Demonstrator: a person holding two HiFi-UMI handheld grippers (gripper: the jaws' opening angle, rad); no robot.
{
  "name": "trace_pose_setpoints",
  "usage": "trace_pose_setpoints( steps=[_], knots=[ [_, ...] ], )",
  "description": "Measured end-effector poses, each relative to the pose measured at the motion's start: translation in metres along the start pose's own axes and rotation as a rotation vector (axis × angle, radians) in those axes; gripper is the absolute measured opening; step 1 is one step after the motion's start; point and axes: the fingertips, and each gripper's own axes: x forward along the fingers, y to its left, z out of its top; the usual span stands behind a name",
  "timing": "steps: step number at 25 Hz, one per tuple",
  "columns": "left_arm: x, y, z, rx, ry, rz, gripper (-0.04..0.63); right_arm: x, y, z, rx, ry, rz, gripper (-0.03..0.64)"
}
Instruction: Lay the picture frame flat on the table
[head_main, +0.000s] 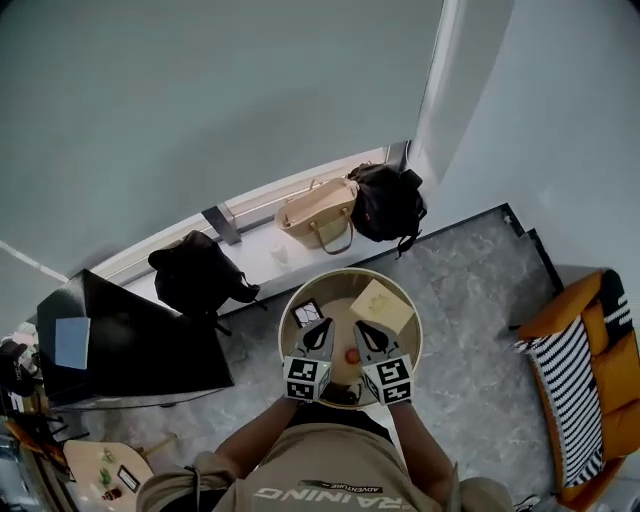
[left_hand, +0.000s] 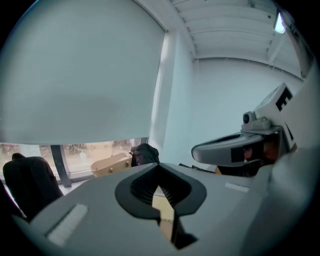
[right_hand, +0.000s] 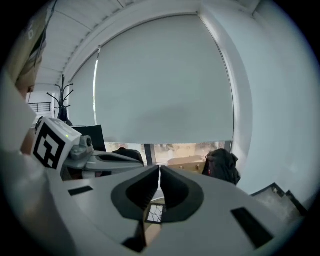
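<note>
Beside a blind-covered window, items listed by their place around the round table (head_main: 350, 272).

1. Orange armchair (head_main: 612, 395), well to the table's right; a black-and-white striped cushion (head_main: 566, 388) rests on it.
2. Black desk (head_main: 140, 340), to the table's left.
3. Round table, pale top with a raised rim. It carries items 7 to 9.
4. Black backpack (head_main: 197, 272), on the window ledge up-left of the table. Closed, contents unseen.
5. Beige handbag (head_main: 318, 214) and black bag (head_main: 388, 202), touching on the ledge beyond the table. Contents unseen.
6. Two hand-held tongs over the table's near half. Left gripper (head_main: 325, 323) has its jaws clenched together on nothing, and its own view confirms this. Right gripper (head_main: 360, 326) likewise has its jaws pressed together and empty.
7. Pale yellow square block (head_main: 382, 305), on the table's far right part.
8. Picture frame (head_main: 307, 312), on the table's far left part, just beyond the left gripper's tips. It is small and square, with a dark border and a white centre crossed by dark net-like lines. Its face is turned toward the right gripper. Whether it stands or leans cannot be told.
9. Small orange ball (head_main: 352, 355), on the table between the two grippers.
</note>
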Motion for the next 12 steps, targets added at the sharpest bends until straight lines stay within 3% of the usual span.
trace_pose_setpoints(
  steps=[7,12],
  knots=[
    [-0.03,-0.011,0.105,0.082,-0.193,-0.014,0.006,-0.043,-0.005,0.08,-0.068,-0.162,-0.066,0.011],
    [-0.051,-0.014,0.154,0.167,-0.292,0.007,0.006,-0.065,-0.003,0.129,-0.1,-0.268,-0.105,0.011]
  ],
)
